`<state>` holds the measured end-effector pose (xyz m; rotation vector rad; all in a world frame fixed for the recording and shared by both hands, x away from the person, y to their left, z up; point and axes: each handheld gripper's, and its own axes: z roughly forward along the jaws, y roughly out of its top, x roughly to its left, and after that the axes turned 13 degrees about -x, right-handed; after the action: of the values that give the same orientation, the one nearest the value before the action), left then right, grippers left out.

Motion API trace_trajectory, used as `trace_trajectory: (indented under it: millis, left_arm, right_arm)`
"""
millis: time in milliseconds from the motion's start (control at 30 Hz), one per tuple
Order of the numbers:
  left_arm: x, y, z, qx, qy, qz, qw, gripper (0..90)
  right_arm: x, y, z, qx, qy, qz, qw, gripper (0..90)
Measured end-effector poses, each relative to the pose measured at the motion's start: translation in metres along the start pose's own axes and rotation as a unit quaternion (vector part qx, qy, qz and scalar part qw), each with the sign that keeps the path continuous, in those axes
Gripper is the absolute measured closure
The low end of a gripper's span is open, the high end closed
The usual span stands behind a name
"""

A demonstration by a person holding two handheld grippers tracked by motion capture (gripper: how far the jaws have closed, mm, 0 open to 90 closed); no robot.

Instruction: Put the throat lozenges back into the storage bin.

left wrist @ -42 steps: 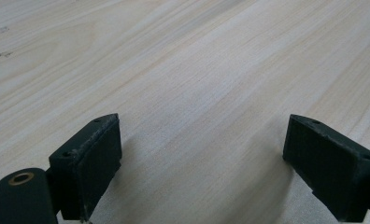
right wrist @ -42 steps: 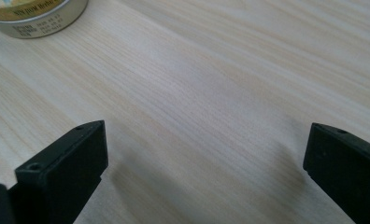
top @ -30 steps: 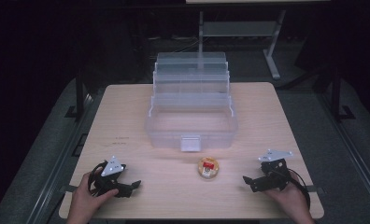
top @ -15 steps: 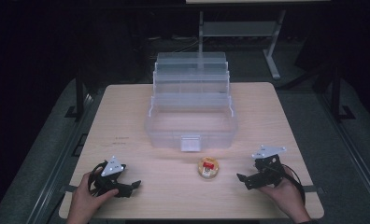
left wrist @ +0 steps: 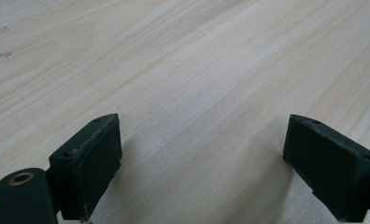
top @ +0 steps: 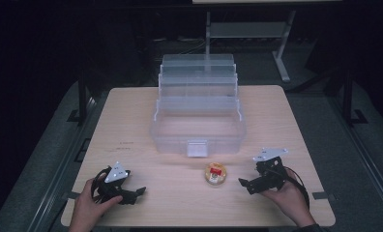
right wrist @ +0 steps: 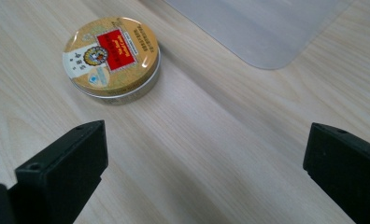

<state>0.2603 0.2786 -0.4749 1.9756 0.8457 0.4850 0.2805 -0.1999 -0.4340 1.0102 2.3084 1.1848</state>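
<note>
- The right gripper (top: 246, 184) had moved in toward the little round tin (top: 215, 174). A second before, it sat farther out by the right edge of the table (top: 131, 106). Now it was near the tin, but not touching it.
- Its jaws were wide apart, with only bare wood between them. In the right gripper view the tin (right wrist: 111, 58) lay ahead and off to the left side, not yet in line with the gap.
- The tin had not moved. It sat flat on the table, lid up, just in front of the clear plastic box (top: 198, 126) and its small front latch.
- The left gripper (top: 131, 192) had stayed put near the front left corner of the table. Its jaws were apart too, and nothing was between them.
- I think the right hand was going for the tin. It probably needed to swing over a bit more so the tin sat between the jaws before they closed.
</note>
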Motion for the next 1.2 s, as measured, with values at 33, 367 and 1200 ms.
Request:
trace_trajectory:
  millis: [33,367,1200]
  left_arm:
    - [0.0,0.0,0.0,0.0,0.0,0.0,1.0,10.7]
    - [0.0,0.0,0.0,0.0,0.0,0.0,1.0,10.7]
    - [0.0,0.0,0.0,0.001,0.0,0.0,1.0,10.7]
  right_arm:
    - [0.001,0.001,0.001,0.001,0.001,0.001,1.0,0.0]
    - [0.012,0.012,0.016,0.007,0.022,-0.007,0.9997,0.0]
    - [0.046,0.036,0.066,0.024,0.07,-0.036,0.9966,1.7]
